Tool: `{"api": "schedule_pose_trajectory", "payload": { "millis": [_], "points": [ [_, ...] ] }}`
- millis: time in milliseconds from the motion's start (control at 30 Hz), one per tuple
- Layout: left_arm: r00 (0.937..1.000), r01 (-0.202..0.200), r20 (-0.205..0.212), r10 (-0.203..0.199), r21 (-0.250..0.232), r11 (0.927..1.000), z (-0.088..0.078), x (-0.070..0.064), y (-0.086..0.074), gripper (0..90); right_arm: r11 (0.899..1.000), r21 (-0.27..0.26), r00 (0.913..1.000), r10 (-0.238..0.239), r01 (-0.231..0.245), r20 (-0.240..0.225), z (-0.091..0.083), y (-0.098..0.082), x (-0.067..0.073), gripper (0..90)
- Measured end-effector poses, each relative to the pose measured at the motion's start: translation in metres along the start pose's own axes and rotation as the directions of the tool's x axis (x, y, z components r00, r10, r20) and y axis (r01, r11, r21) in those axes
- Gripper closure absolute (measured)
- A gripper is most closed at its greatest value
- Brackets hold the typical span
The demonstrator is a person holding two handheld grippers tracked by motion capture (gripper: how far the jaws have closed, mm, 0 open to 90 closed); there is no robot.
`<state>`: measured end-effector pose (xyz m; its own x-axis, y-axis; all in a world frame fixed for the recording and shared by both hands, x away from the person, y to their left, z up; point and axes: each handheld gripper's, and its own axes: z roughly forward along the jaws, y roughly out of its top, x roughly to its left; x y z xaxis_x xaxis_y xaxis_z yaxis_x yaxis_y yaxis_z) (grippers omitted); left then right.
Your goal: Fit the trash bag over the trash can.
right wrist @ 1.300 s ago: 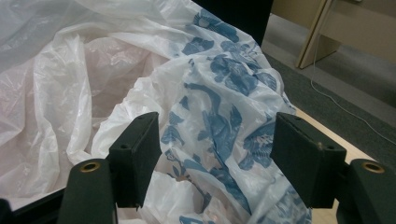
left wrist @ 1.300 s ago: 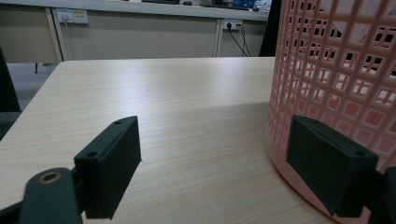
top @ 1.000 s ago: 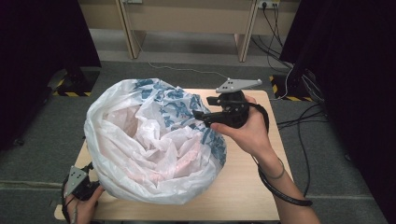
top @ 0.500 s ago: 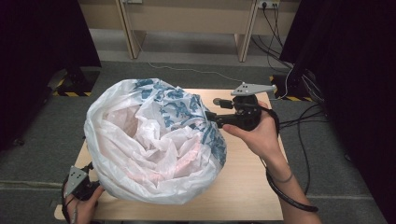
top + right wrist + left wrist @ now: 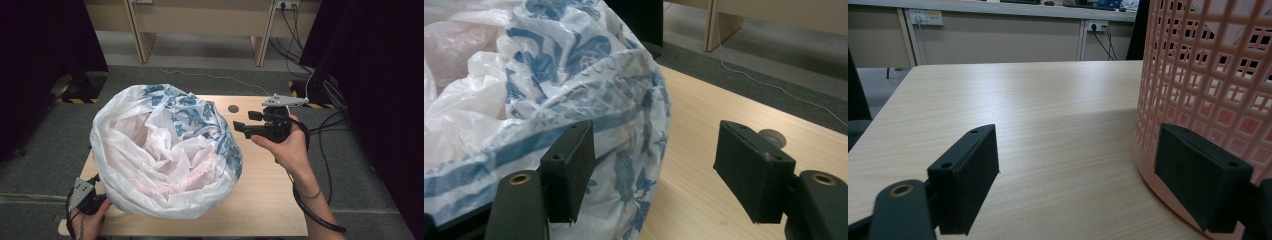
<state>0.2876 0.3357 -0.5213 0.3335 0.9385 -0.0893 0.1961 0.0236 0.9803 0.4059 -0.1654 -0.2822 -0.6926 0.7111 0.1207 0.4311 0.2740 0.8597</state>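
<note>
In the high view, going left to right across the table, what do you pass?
Left gripper → white plastic bag over the basket → small round hole in the table → right gripper.

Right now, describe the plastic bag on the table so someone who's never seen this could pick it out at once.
Start at the light wooden table in the middle of the grey carpeted floor. On its left half stands a pink lattice basket, and the plastic bag is the big crumpled white liner draped over it. It is translucent with a blue leafy print along its right side, and by far the largest thing there.
</note>
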Motion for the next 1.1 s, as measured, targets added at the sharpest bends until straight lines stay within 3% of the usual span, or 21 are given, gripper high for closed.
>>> {"api": "schedule_pose_trajectory", "payload": {
  "millis": [533, 1100],
  "points": [
    [1.0, -0.001, -0.001, 0.001, 0.003, 1.0, 0.0, -0.001, 0.0, 17.4, 0.998, 0.014, 0.9969, 0.062, -0.063, 0.048, -0.004, -0.023, -0.024, 32.4],
    [1.0, -0.001, -0.002, 0.001, 0.005, 1.0, 0.001, -0.001, 0.0, 17.4, 0.994, 0.036, 0.9907, 0.1, -0.104, 0.092, 0.0, -0.05, -0.039, 31.6]
  ]
}}
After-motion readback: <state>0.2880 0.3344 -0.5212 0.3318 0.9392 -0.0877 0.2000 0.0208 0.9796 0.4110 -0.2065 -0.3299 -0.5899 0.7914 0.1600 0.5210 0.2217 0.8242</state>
